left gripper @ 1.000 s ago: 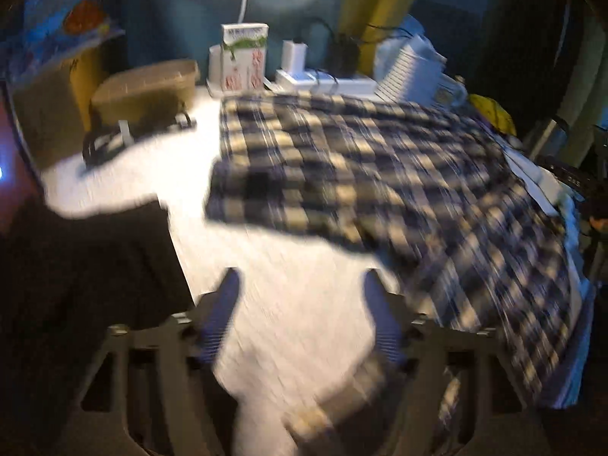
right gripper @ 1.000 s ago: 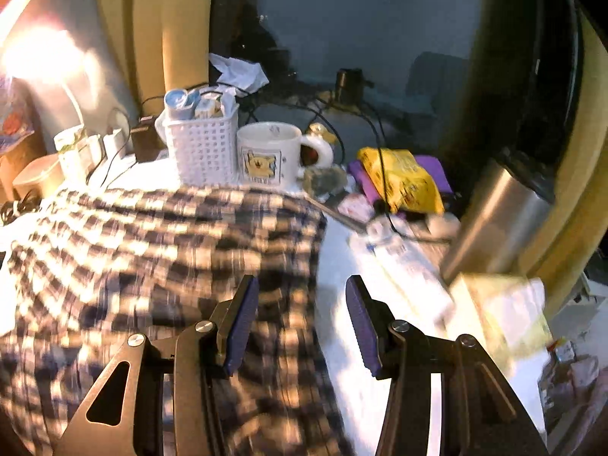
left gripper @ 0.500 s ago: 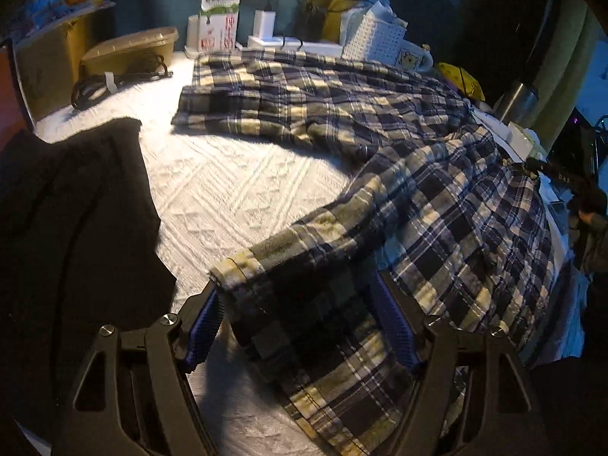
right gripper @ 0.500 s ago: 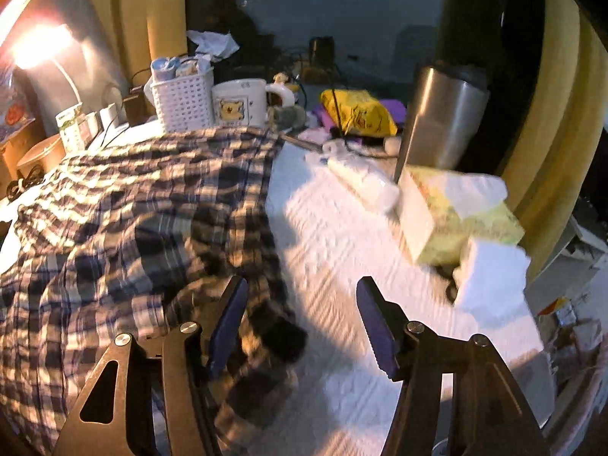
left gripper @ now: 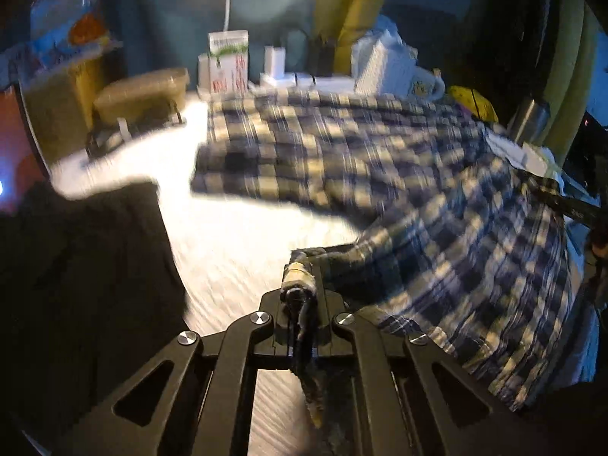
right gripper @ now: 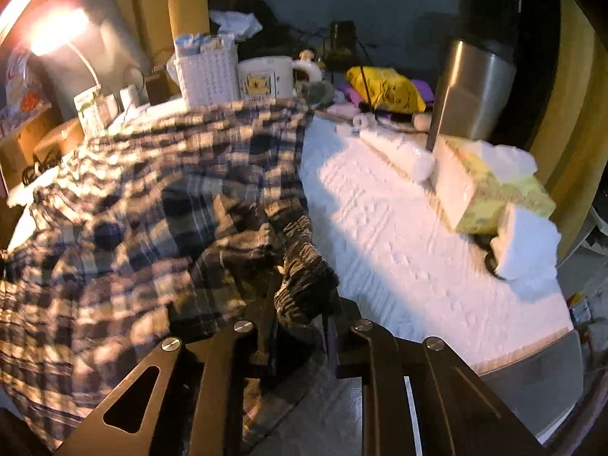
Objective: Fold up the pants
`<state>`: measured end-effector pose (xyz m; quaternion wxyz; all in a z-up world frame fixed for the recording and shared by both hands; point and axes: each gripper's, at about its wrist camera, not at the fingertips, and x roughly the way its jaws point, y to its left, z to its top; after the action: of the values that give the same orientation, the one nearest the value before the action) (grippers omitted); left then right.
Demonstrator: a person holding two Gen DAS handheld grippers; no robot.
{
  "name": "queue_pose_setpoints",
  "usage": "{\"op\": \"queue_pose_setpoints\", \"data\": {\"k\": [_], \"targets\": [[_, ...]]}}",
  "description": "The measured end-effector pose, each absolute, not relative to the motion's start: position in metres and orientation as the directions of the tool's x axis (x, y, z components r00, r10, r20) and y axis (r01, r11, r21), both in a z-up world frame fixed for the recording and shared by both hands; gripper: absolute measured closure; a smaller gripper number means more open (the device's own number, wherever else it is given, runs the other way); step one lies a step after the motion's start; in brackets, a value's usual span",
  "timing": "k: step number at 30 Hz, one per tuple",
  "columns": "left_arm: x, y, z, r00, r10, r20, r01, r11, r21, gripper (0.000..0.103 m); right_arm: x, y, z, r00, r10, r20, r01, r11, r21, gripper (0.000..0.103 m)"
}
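Left gripper (left gripper: 300, 304) is pinching a hem of the plaid pants (left gripper: 380, 174), jaws closed on fabric. Right gripper (right gripper: 304, 304) is clamping a bunched waistband. Pants are lying spread on the white bedspread (right gripper: 399, 235), beside a black garment (left gripper: 83, 266).

The right gripper (right gripper: 300, 296) is closed on a bunched, ribbed fold of the plaid pants (right gripper: 152, 205), which rises between its jaws. The rest of the pants spreads left and back over the white cloth (right gripper: 395, 243), blurred. Behind them stand a white basket (right gripper: 207, 72) and, just beside it, a mug (right gripper: 266, 81). Further right lie a yellow bag (right gripper: 383, 89) and a steel tumbler (right gripper: 473, 91). A tissue box (right gripper: 490, 190) sits in front of the tumbler, near a white tube (right gripper: 399, 152). A lamp (right gripper: 57, 30) glows at upper left.
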<state>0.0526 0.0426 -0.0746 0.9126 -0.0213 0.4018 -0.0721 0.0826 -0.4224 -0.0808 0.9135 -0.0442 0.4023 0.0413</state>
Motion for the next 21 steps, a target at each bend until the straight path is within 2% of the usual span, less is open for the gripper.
{"op": "queue_pose_setpoints", "data": {"k": [7, 10, 16, 21], "targets": [[0.096, 0.056, -0.031, 0.737, -0.094, -0.670, 0.104, 0.994, -0.024, 0.099, 0.067, -0.411, -0.030, 0.755, 0.052, -0.653, -0.105, 0.994, -0.043, 0.088], [0.117, 0.062, -0.034, 0.726, -0.082, -0.683, 0.105, 0.994, -0.008, 0.099, 0.063, -0.409, -0.023, 0.769, 0.034, -0.639, -0.081, 0.996, -0.044, 0.088], [0.141, 0.071, -0.079, 0.632, -0.092, -0.769, 0.113, 0.993, -0.026, 0.099, 0.061, -0.418, -0.062, 0.715, -0.043, -0.698, 0.010, 0.999, -0.051, 0.088], [0.127, 0.074, -0.102, 0.593, -0.110, -0.798, 0.113, 0.992, -0.053, 0.093, 0.055, -0.426, -0.092, 0.671, -0.078, -0.737, 0.049, 0.997, -0.061, 0.088]]}}
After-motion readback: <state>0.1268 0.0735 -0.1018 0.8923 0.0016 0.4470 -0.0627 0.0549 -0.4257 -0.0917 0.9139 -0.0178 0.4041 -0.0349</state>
